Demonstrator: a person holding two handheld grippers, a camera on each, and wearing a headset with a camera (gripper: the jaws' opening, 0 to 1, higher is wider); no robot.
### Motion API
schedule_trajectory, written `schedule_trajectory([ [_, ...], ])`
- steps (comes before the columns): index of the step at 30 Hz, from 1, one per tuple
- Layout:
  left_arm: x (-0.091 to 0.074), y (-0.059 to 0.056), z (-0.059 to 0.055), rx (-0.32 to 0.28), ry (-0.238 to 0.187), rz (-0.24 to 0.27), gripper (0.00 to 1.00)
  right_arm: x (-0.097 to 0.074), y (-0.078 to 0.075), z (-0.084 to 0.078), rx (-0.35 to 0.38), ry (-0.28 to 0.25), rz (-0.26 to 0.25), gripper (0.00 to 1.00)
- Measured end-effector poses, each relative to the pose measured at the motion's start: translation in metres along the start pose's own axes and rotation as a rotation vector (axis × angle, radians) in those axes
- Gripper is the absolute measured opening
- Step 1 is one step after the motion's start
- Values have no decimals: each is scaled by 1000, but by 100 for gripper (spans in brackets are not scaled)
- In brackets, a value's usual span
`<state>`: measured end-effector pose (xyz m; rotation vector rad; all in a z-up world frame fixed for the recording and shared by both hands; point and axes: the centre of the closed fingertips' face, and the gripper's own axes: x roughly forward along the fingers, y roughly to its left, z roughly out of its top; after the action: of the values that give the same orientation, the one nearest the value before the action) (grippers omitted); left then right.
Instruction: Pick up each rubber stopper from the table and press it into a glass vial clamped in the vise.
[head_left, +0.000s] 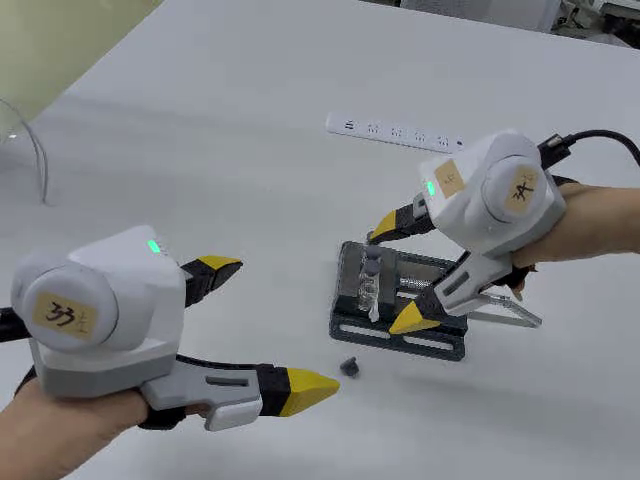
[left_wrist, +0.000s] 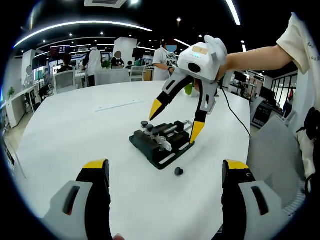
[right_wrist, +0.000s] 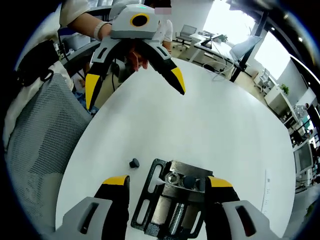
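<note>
Here: right claw wide, empty, above vise holding glass vial; left claw wide, empty, near left; loose rubber stopper on surface just near of vise.

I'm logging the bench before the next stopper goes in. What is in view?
table: one, white, under everything
vise: one, black, mid-table
vial: one for sure, clear glass, clamped upright in the vise
stopper: one loose, dark grey, on the table just in front of the vise
power strip: one, white, on the table beyond the vise
chair: one, grey mesh, beside the table
left gripper: one, white with black and yellow tips, open and empty, nearest the person
right gripper: one, same colours, open and empty, above the vise
</note>
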<state>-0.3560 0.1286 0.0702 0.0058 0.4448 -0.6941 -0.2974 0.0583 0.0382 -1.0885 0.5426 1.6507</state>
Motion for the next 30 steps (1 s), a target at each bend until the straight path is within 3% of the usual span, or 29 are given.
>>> schedule_trajectory([
  [11,0,1,2,7,7,2,92,-1,15,12,-28,-42,-7,57],
  [15,0,1,1,7,13,4,92,3,23,14,-79,-42,-10,55],
  [21,-2,2,0,5,14,9,92,16,43,18,-113,-41,18,51],
  [25,-3,3,-3,3,21,11,92,28,48,19,-156,-43,4,46],
  [30,-4,3,-5,-3,23,16,92,41,57,17,-175,-39,23,44],
])
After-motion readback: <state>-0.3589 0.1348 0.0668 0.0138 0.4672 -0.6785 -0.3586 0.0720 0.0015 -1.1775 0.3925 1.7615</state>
